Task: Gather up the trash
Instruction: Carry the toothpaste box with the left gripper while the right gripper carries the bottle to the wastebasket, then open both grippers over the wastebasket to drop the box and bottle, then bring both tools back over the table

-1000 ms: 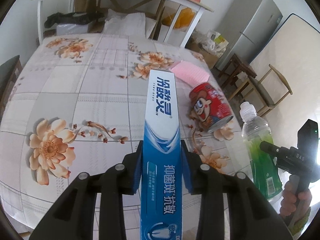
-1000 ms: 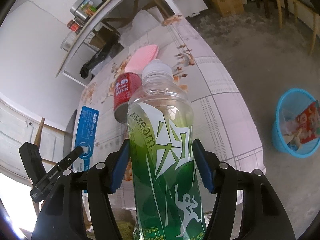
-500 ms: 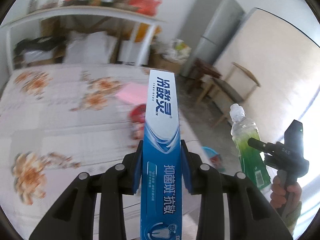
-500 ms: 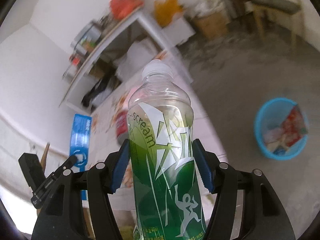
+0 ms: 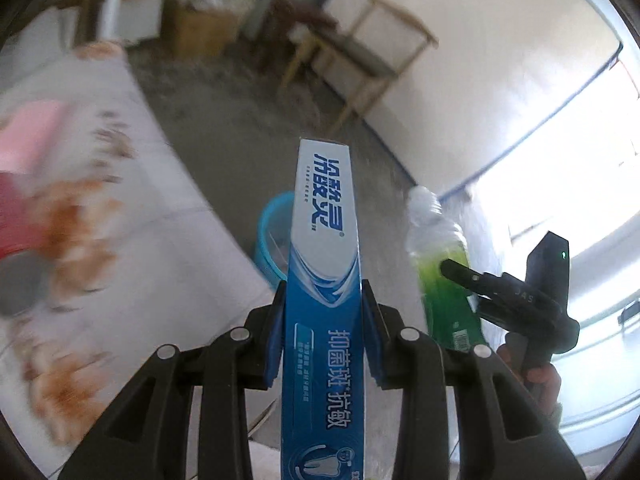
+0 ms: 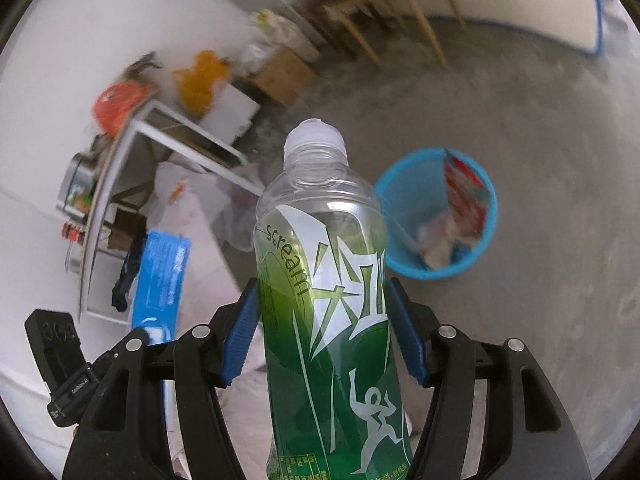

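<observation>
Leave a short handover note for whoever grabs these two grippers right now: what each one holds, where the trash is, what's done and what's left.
Left gripper: shut on the long blue-and-white toothpaste box.
Right gripper: shut on the clear plastic bottle with green drink.
Round blue plastic bin stands on the grey floor beyond the table edge, with wrappers already inside.
Done: both items are off the floral tablecloth.
Left: drop both into the bin. A red can and a pink item, both blurred, remain on the cloth.

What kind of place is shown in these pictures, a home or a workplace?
Probably a plain room in a home: a table with a flowered cloth, wooden chairs on a bare grey concrete floor, and a round blue plastic waste basket.
</observation>
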`<act>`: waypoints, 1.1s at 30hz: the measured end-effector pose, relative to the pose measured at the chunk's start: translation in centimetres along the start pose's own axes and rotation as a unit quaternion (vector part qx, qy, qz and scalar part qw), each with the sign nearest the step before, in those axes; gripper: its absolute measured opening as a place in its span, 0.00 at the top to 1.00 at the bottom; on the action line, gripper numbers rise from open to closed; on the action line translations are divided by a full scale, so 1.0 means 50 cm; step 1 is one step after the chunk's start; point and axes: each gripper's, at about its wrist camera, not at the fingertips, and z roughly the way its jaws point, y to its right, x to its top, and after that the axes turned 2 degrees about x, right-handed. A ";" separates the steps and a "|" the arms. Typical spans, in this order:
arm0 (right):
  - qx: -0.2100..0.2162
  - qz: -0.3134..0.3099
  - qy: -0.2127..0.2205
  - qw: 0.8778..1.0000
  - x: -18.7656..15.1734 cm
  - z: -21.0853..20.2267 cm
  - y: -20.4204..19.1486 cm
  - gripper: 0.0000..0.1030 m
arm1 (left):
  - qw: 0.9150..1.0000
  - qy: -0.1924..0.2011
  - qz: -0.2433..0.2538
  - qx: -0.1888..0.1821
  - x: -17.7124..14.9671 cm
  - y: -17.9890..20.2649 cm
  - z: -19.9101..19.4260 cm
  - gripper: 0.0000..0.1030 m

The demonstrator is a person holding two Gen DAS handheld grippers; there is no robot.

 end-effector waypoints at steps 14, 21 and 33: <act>-0.103 0.001 -0.040 0.994 0.210 0.212 0.106 0.37 | 0.998 -0.038 -0.001 0.041 0.159 0.079 0.297 0.34; -0.096 -0.001 -0.043 0.994 0.144 0.206 0.129 0.37 | 0.999 -0.030 0.004 0.026 0.109 0.057 0.256 0.34; -0.059 -0.001 -0.025 0.998 0.039 0.094 0.098 0.38 | 0.999 0.031 0.044 0.003 -0.004 0.021 0.045 0.34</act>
